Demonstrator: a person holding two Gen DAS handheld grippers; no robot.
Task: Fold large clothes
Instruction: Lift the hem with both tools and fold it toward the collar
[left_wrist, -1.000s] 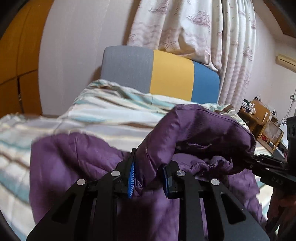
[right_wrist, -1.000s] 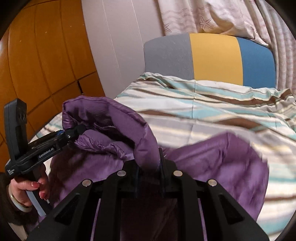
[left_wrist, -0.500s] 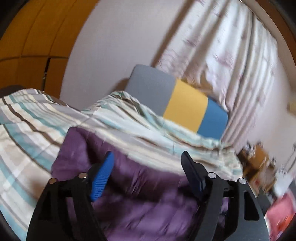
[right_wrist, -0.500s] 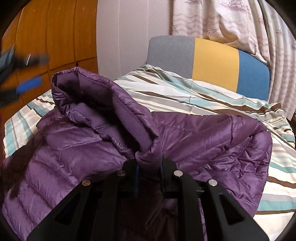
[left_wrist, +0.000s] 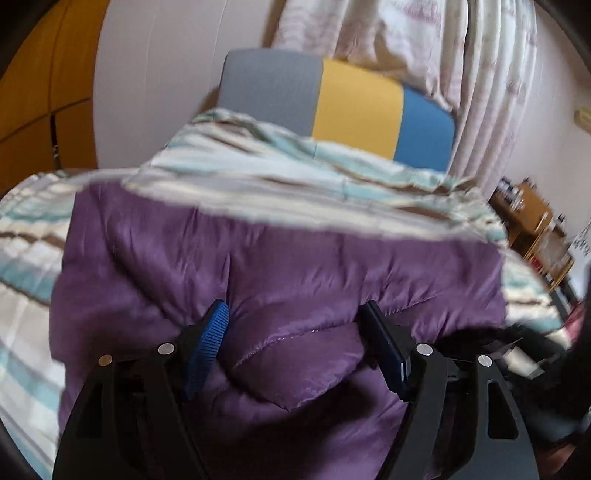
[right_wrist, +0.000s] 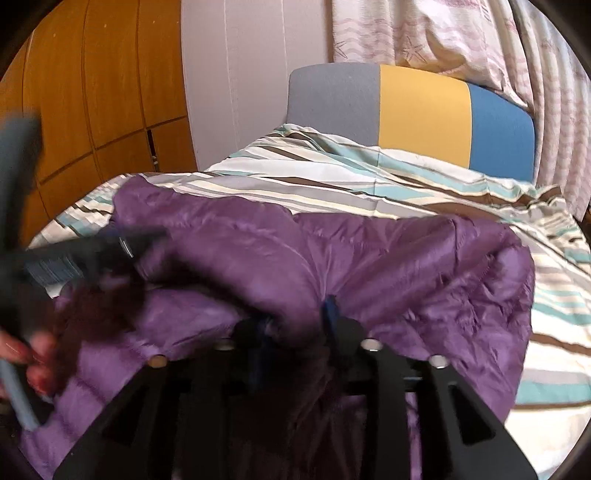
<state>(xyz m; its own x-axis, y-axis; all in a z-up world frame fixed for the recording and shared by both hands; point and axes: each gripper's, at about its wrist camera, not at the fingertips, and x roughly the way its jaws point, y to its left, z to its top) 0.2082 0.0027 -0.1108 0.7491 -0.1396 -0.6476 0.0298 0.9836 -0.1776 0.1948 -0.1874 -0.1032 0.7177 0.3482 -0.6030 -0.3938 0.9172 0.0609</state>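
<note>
While spread, one purple jacket (left_wrist: 280, 266), two tongs.

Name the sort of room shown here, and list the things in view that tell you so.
Most likely a bedroom in a home. A striped duvet covers a bed with a grey, yellow and blue headboard, patterned curtains hang behind it, and a purple jacket lies on the bed.

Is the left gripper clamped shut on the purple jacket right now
No, the left gripper has its jaws spread wide, and the purple jacket lies on the bed beyond them.
</note>
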